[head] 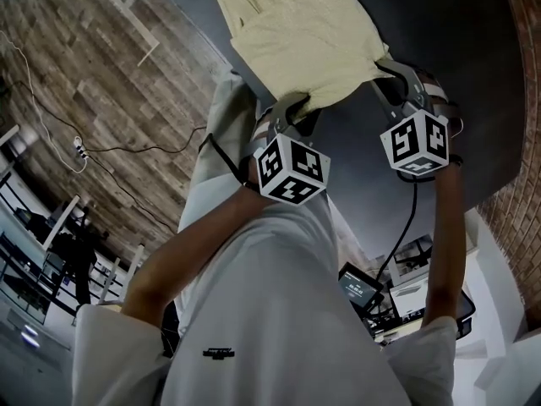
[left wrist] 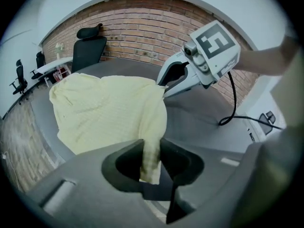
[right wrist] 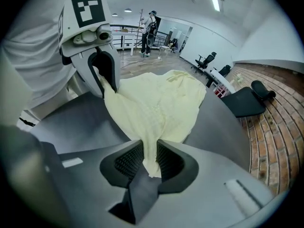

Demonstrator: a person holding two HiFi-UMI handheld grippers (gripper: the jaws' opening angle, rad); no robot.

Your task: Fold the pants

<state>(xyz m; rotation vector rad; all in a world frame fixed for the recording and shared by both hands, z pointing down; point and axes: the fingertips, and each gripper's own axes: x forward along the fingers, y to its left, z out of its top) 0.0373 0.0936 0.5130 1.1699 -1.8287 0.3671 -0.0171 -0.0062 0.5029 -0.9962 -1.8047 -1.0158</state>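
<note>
As left tool (left wrist: 152, 161), right tool (right wrist: 149, 159) clamp pants (left wrist: 104, 113) (yellow), table (left wrist: 204, 122) beneath.

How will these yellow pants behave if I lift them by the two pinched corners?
Probably floppy: the pants bunch into narrow folds where the left gripper and the right gripper pinch them. Likely light, since the thin cloth lies wrinkled on the table. Expect the middle to sag between the two grips.

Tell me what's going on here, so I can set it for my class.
A person holds a gripper in each hand. The left gripper and the right gripper are each shut on the near edge of the pale yellow pants. The rest of the cloth lies on the dark table.
</note>
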